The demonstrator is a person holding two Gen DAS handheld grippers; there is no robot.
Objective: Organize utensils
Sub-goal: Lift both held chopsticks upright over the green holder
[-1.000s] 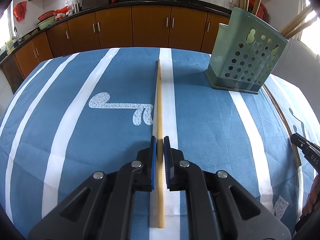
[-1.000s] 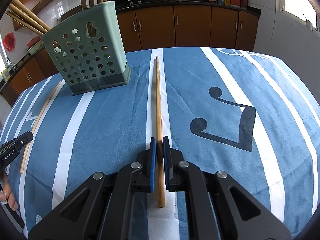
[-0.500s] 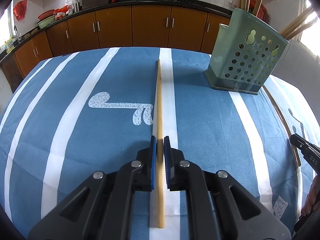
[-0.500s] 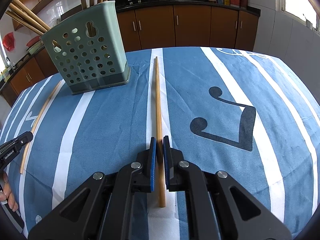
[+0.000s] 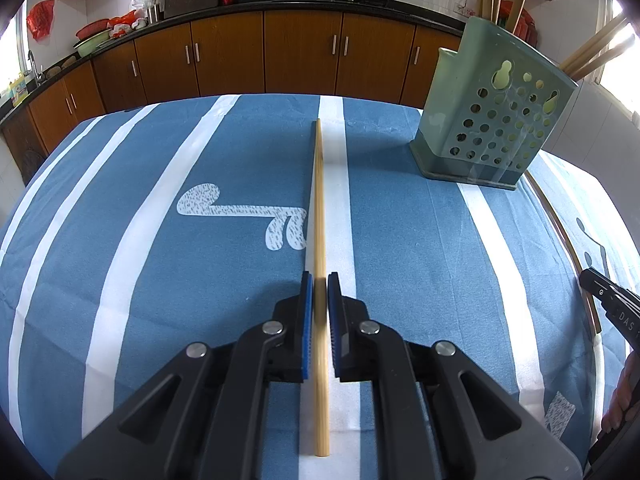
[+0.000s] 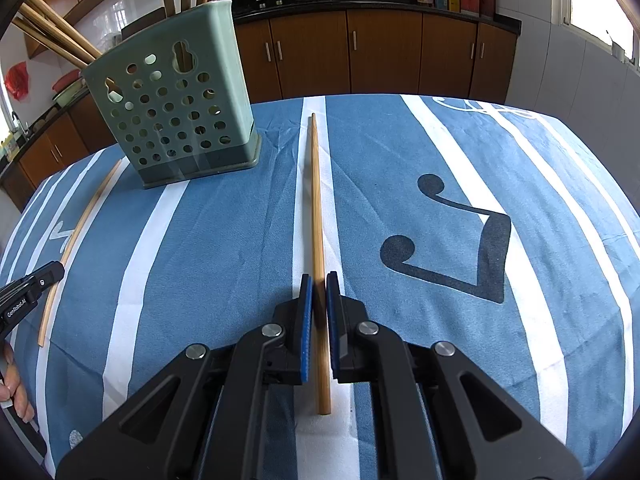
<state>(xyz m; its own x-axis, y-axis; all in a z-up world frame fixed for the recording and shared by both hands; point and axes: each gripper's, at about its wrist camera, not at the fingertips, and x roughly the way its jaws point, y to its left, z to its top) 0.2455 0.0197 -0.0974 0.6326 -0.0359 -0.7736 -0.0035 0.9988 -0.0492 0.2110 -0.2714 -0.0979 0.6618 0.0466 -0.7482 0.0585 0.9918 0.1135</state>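
Observation:
My left gripper (image 5: 320,280) is shut on a wooden chopstick (image 5: 319,200) that runs straight ahead along a white stripe of the blue tablecloth (image 5: 160,280). My right gripper (image 6: 320,278) is shut on a second chopstick (image 6: 316,200), which also points away from me. A pale green perforated utensil holder (image 5: 492,120) stands upright at the far right of the left wrist view. The same holder (image 6: 176,104) is at the far left of the right wrist view, with several chopsticks leaning in it. Each gripper shows at the edge of the other's view, the right gripper (image 5: 608,300) and the left gripper (image 6: 28,292).
Brown kitchen cabinets (image 5: 300,52) with a dark counter carrying woks run behind the table. A person's hand (image 6: 12,392) shows at the lower left edge. The cloth-covered table edge curves away on both sides.

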